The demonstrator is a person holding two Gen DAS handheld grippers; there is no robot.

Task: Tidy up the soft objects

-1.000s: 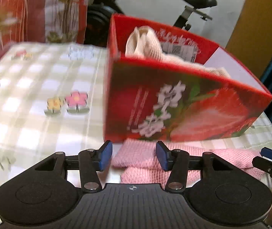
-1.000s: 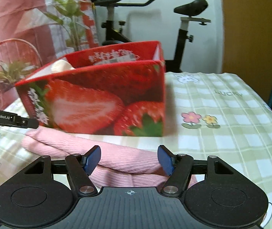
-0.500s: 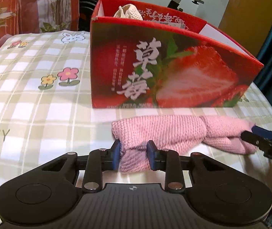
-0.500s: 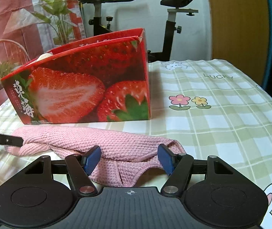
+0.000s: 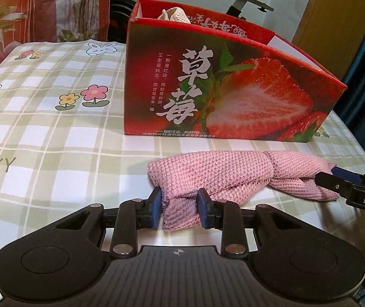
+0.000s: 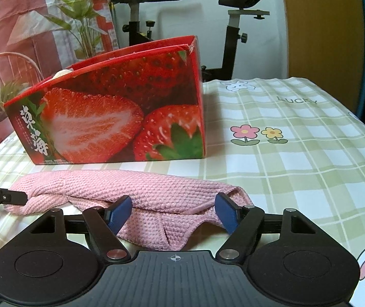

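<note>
The left gripper [image 5: 179, 211] has just clamped the pink knitted cloth [image 5: 223, 176], ready for boxing; the right gripper [image 6: 174, 213] has been spreading wider around the other end.

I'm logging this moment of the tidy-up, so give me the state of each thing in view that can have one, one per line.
pink towel: loosely folded, lying on the tablecloth in front of the box.
strawberry box: upright, open at the top.
cream cloth: inside the box, poking above its rim.
left gripper: jaws closed on the towel's end.
right gripper: jaws open, just widened, straddling the towel's other end.
</note>
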